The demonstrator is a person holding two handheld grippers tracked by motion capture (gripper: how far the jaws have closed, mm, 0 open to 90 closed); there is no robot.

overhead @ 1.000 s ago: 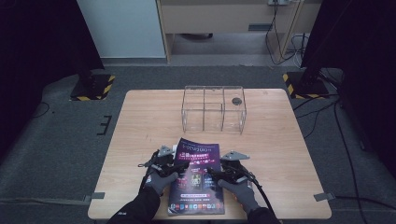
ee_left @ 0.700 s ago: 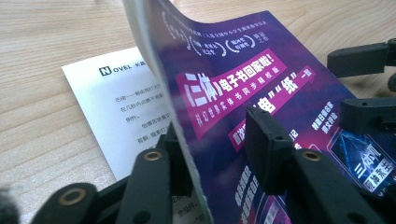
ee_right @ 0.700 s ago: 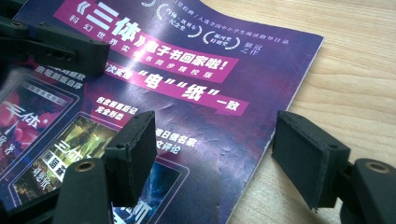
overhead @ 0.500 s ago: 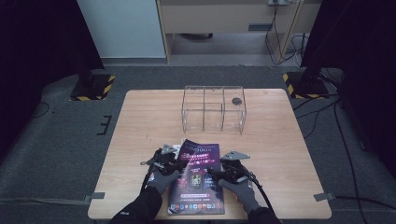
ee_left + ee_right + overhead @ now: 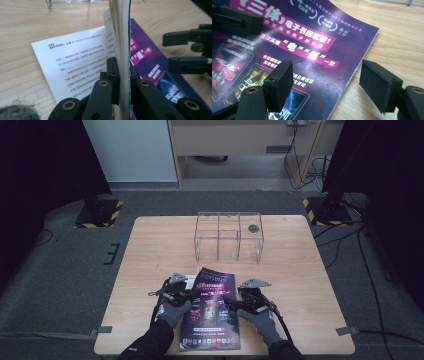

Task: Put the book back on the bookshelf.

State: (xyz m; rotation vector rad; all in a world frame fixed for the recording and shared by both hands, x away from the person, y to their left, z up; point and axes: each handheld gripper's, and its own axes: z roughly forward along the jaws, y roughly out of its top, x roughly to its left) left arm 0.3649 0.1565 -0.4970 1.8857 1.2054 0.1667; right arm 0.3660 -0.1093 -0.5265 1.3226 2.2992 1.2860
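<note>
Fingers of the left gripper (image 5: 120, 82) had just been closing and were clamped on a sheaf of pages, cover included, at the left edge of the magazine (image 5: 212, 312), lifting it on edge so that a white printed page (image 5: 77, 67) lay exposed beneath. Those of the right gripper (image 5: 327, 87) stood apart, straddling the magazine's right edge with nothing pinched between them; one hovered over the purple cover, the other over bare table (image 5: 310, 285). The magazine lay at the near edge of the table, between the two hands, its long axis running away from the person toward the clear acrylic box (image 5: 229, 236) farther back. Its lifted side sat at the left hand, so any turning of it would probably swing about the spine along the right side, beside the open right gripper.
</note>
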